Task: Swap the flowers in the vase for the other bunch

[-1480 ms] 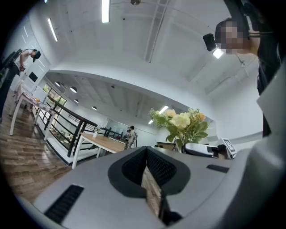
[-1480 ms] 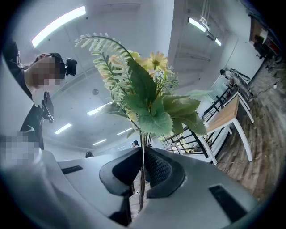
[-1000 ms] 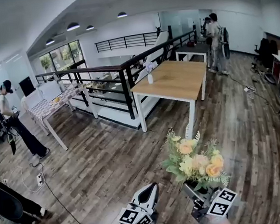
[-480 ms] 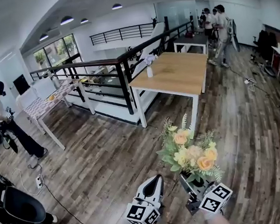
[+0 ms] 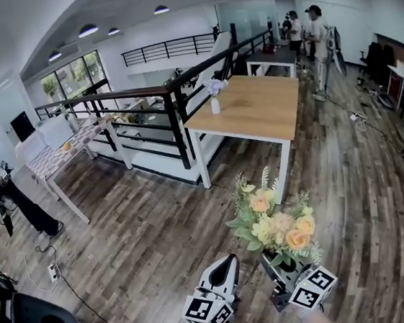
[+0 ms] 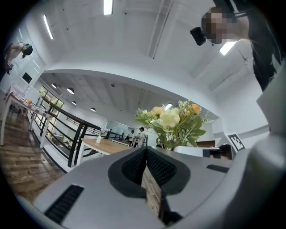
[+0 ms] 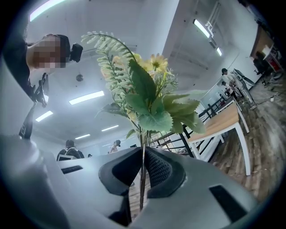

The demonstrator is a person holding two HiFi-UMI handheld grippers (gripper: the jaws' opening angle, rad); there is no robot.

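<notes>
Wood floor point(image 5: 125, 245) | right claw point(image 7: 142, 167) apparently level, gripping bouquet point(image 5: 274, 221) | left claw point(image 5: 227, 264) closed

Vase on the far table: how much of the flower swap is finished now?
Done: the right tool is shut on the stems of the yellow-and-orange bunch. In hand: carrying it; the wooden table is some way ahead. Left: the white vase holds its pale flowers, to be removed and replaced. The left tool is shut, empty.

Bright ceiling lights point(image 5: 88, 30), strong fisheye curvature, dark vignetted corners
</notes>
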